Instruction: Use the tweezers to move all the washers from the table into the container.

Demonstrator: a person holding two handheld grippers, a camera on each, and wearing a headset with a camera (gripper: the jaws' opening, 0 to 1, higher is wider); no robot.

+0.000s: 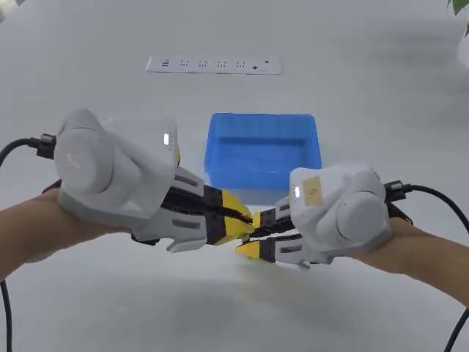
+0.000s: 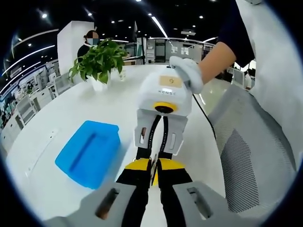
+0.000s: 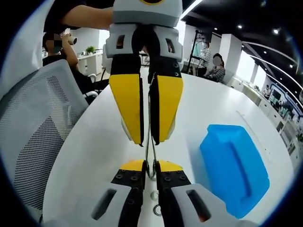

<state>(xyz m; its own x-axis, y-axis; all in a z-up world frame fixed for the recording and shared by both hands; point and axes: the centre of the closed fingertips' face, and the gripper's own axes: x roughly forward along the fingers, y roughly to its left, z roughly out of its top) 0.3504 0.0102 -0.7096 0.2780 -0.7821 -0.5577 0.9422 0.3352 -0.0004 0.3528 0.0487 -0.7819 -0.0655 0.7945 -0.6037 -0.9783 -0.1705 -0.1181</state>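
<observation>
The left gripper [image 1: 245,220] and the right gripper [image 1: 254,235] meet tip to tip just in front of the blue container [image 1: 262,147]. Thin metal tweezers [image 3: 150,142] run between them. In the right gripper view, the left gripper [image 3: 147,139] comes down from the top with its yellow jaws shut on the tweezers. The right gripper [image 3: 150,166] is shut on the tweezers' other end. Two small washers [image 3: 154,195] lie on the white table under the right jaws. The container [image 3: 234,165] lies to the right; in the left gripper view the container [image 2: 87,151] is on the left.
A white power strip [image 1: 212,66] lies at the far side of the table. A potted plant [image 2: 99,59] stands beyond the container. A grey mesh chair [image 2: 255,156] is at the table's near edge. People sit in the background.
</observation>
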